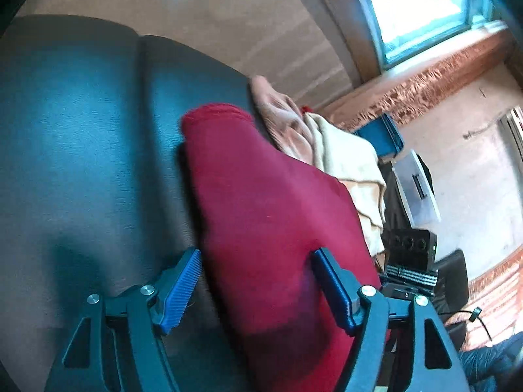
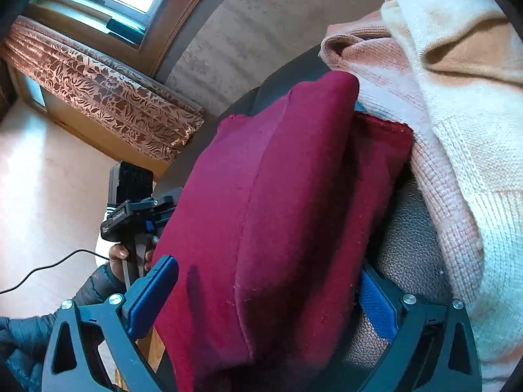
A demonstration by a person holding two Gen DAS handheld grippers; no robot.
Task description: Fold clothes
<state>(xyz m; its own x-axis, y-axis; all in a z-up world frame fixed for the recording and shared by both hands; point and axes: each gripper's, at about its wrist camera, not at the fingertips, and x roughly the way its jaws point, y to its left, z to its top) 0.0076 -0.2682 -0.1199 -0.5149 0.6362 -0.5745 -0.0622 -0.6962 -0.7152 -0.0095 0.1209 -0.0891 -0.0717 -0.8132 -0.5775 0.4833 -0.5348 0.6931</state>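
A folded dark red garment [image 1: 268, 202] lies on a dark leather seat [image 1: 81, 130]. My left gripper [image 1: 258, 290] is open, its blue pads wide apart. The near end of the garment runs between them, and neither pad squeezes it. In the right wrist view the same red garment [image 2: 278, 196] fills the gap of my right gripper [image 2: 264, 300]. That gripper also stands open. Its left pad [image 2: 153, 297] sits at the cloth's edge and its right pad [image 2: 376, 307] is half hidden behind the fold.
A pile of a pink knit [image 2: 392, 75] and a cream knit [image 2: 464, 104] lies beside the red garment. A person's hand [image 2: 117, 254] and a padded sleeve [image 2: 19, 343] show at the left, with a black cable [image 2: 49, 264]. Behind are a window [image 1: 418, 6], a patterned curtain [image 1: 425, 85] and a blue box [image 1: 382, 134].
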